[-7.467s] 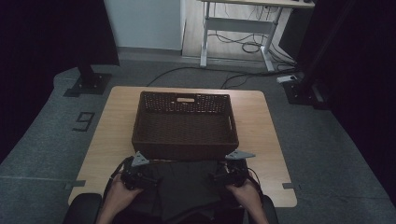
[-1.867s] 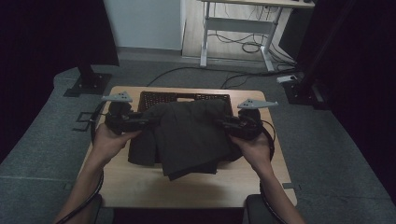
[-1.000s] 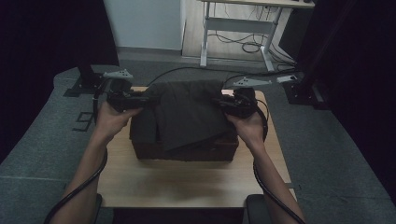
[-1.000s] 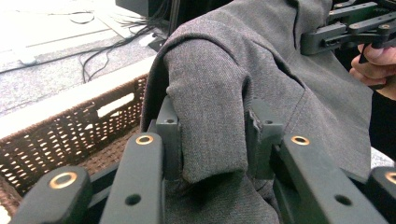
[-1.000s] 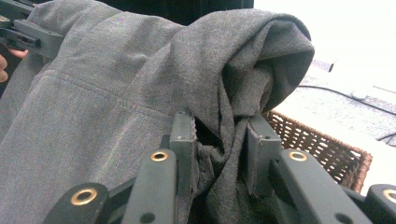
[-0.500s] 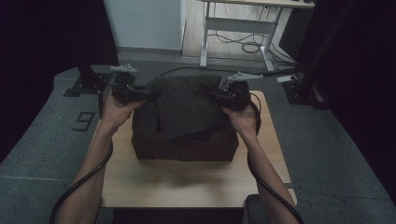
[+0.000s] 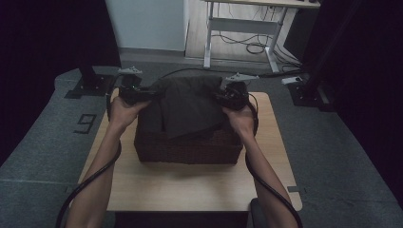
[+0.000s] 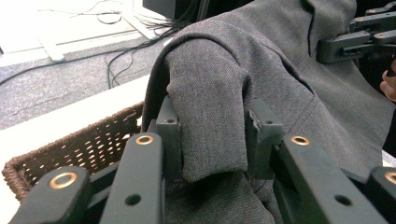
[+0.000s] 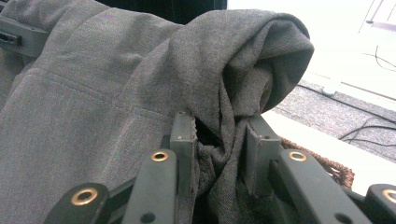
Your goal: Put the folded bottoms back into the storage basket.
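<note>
Garment (image 7: 190, 107) (gripper-held both ends) drapes over wicker basket (image 7: 187, 149).

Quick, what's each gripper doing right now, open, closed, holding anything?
Left gripper: closed on a fold of the grey garment, over the wicker basket.
Right gripper: closed on a bunched fold of the same garment.

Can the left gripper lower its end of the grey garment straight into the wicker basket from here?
Probably yes. The left gripper is shut on the grey garment right over the wicker basket, whose open top lies below; the only thing above it is the cloth itself, held at the other end by the right gripper.
</note>
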Available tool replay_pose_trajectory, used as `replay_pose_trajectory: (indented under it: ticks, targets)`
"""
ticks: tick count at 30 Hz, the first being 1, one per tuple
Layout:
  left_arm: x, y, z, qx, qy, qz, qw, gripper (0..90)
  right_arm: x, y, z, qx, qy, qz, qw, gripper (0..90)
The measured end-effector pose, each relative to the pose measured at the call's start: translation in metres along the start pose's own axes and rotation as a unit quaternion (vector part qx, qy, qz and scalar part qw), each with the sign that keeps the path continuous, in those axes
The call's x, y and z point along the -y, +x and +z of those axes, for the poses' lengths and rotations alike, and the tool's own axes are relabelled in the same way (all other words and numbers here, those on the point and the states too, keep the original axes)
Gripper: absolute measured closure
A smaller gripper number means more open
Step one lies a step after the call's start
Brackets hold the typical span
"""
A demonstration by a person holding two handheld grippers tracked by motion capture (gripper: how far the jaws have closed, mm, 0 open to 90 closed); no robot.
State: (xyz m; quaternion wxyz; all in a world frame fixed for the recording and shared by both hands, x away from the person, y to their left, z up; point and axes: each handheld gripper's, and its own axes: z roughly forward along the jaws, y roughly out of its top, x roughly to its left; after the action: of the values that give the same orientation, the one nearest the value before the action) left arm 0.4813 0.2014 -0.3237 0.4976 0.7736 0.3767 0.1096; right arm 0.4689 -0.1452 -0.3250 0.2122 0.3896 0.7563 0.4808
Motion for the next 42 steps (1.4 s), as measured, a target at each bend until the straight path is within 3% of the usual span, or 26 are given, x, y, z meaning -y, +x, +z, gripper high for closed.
replay_pose_trajectory:
  ticks: [18,31,36,42]
  targets:
    - [0.031,0.021,0.027,-0.031,0.000,-0.015,0.9994,64.2,0.022,-0.001,0.040,0.020,0.020,0.000,0.9996,69.4]
    - [0.041,0.031,0.052,-0.041,0.012,-0.025,0.9987,64.1,0.038,-0.011,0.060,0.033,0.038,0.010,0.9987,69.5]
    - [0.043,0.032,0.061,-0.048,0.025,-0.020,0.9983,64.1,0.045,-0.016,0.069,0.039,0.048,0.018,0.9979,69.8]
    - [0.053,0.031,0.059,-0.045,0.040,-0.030,0.9977,64.1,0.059,-0.014,0.072,0.023,0.058,0.032,0.9975,70.2]
